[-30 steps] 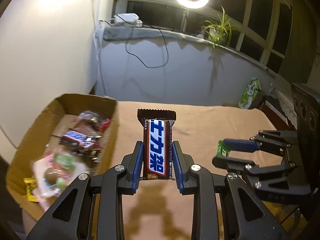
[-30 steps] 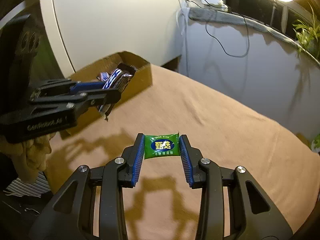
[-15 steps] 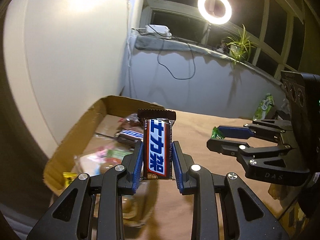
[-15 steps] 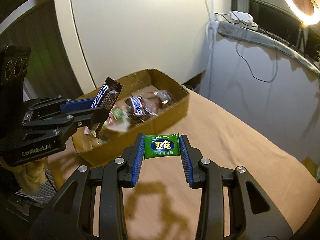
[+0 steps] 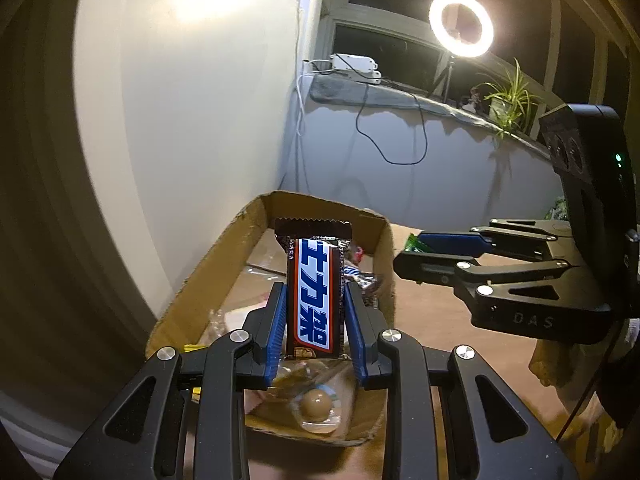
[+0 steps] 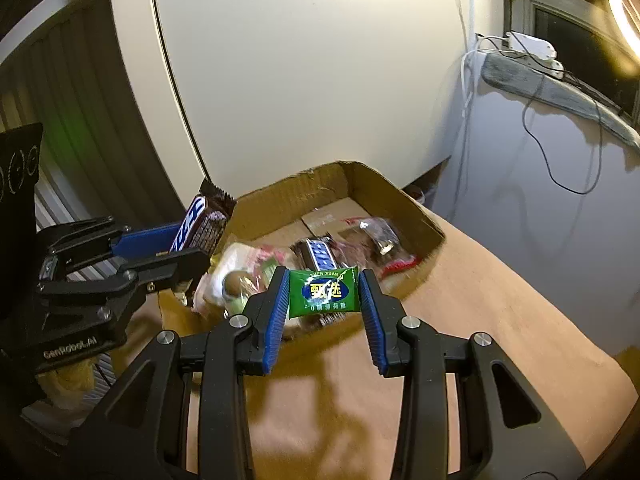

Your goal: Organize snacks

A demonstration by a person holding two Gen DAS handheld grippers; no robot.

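My left gripper [image 5: 315, 320] is shut on a brown Snickers bar [image 5: 315, 292] held upright over the near end of the open cardboard box [image 5: 224, 264]. It also shows in the right wrist view [image 6: 200, 226]. My right gripper [image 6: 323, 298] is shut on a green candy packet [image 6: 324, 292] above the box's near rim [image 6: 432, 236]. The packet's tip shows in the left wrist view [image 5: 414, 243]. The box holds several wrapped snacks, among them another Snickers bar [image 6: 318, 254] and a round chocolate ball [image 5: 316, 404].
The box sits at the left end of a table with a tan cloth [image 6: 480, 340], close to a white cabinet [image 6: 300, 80]. A ring light [image 5: 460, 24], a potted plant [image 5: 508, 100] and a cable [image 5: 400, 136] are by the window ledge behind.
Both grippers have moved left toward the box, each still holding its snack. The Snickers bar is now over the box; the green packet has reached its near rim.
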